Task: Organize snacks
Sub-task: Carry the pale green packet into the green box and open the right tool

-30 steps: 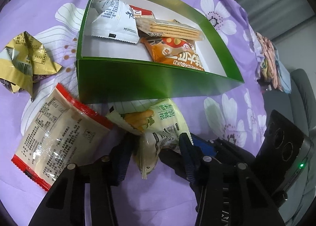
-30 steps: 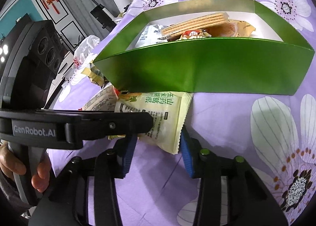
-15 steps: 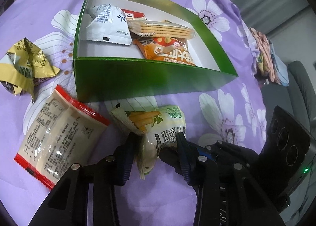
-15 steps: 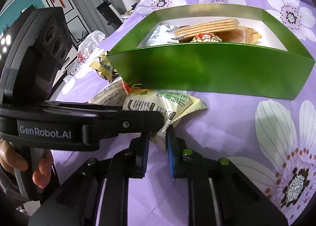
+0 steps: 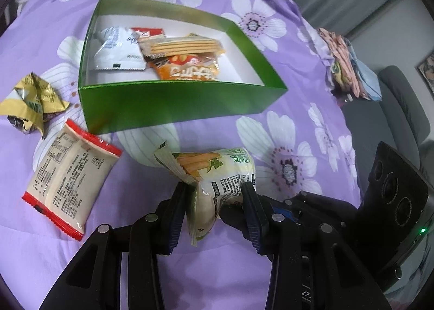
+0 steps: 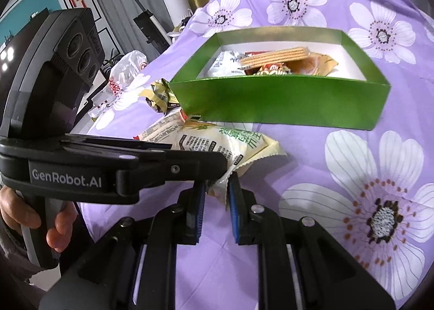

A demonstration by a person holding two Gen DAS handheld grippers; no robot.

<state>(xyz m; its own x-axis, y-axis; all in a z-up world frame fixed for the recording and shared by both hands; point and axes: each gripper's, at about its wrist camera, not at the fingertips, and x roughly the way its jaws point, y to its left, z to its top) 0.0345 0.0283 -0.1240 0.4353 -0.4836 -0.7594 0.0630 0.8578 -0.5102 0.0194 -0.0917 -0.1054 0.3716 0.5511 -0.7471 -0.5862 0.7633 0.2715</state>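
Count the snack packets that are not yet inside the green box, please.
3. A pale packet is pinched by both grippers in front of the box. A red-edged packet lies at lower left. A crumpled gold packet lies left of the box. Others may be hidden.

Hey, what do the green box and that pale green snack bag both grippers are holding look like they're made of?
Green box: likely thin coated cardboard, given the glossy green outside, white inside and crisp folded corners. Pale green snack bag: probably soft plastic film with a printed, slightly shiny face; it crumples and bulges where the left gripper and right gripper pinch it, and one edge is serrated.
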